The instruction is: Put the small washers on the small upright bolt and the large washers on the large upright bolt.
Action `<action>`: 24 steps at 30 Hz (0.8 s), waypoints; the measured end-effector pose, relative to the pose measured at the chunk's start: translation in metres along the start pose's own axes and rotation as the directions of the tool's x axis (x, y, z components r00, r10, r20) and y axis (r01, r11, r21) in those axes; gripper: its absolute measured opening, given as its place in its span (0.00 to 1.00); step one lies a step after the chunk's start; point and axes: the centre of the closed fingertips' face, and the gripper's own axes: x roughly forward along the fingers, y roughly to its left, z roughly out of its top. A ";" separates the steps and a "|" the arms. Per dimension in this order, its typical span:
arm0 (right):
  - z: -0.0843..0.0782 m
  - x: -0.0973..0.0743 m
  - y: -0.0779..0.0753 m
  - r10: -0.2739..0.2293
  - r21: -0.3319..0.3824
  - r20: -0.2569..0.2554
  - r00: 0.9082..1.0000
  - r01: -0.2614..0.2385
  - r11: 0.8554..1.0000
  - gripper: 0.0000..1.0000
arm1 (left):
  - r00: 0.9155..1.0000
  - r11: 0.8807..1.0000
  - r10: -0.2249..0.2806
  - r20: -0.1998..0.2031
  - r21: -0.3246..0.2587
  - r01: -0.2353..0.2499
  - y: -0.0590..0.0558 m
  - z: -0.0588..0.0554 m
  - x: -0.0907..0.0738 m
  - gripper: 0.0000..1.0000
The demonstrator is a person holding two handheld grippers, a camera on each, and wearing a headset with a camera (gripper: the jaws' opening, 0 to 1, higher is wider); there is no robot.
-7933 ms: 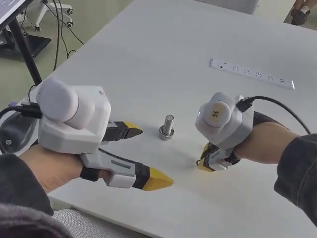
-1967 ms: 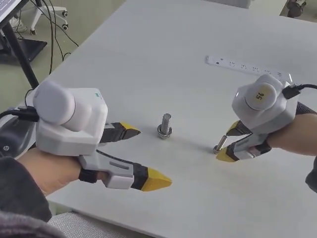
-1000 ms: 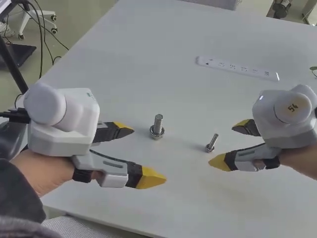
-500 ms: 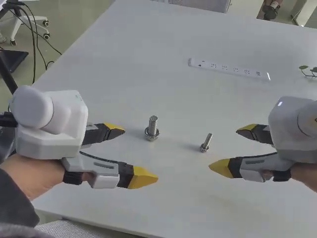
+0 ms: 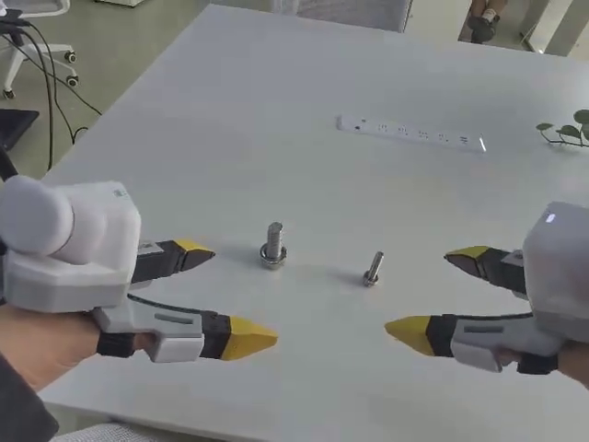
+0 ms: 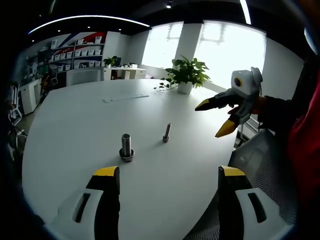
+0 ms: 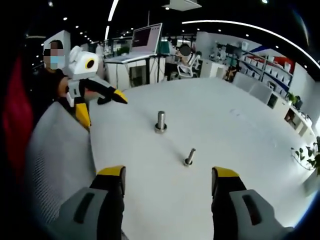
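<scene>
Washers, then: what are the grippers doing about them?

— Holding nothing. The left gripper (image 5: 228, 293), yellow-tipped, has its jaws spread wide and empty above the near edge of the white table (image 5: 304, 110). The right gripper (image 5: 431, 290) mirrors it, also gaping and empty, with its tips pointing inward.

— And between the two?

— Two bolts stand head-down on the table, well apart from either gripper. The large bolt (image 5: 273, 245) is nearer the left gripper and has a collar of rings (image 5: 272, 261) around its foot. The small bolt (image 5: 373, 269) stands near it, toward the right gripper, and appears to lean slightly. Its foot is wider too, but it is too small to tell washer from bolt head. Farther back lie a power strip (image 5: 409, 134) and, at the far right edge, a plant sprig (image 5: 566, 132).

— How would a washer handle?

— As a judgement: steel, so light, stiff, thin and slick, and awkward to lift when lying flat. Pinch it across the outer rim with the very tips, leaving the hole free to drop over the thread. The small bolt would likely topple at a nudge, so lower the washer straight down.
</scene>
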 end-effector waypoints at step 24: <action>-0.006 -0.004 0.003 -0.080 0.141 0.087 0.993 0.067 0.988 0.99 | 1.000 0.999 0.019 0.004 -0.035 -0.019 0.000 -0.013 -0.004 0.85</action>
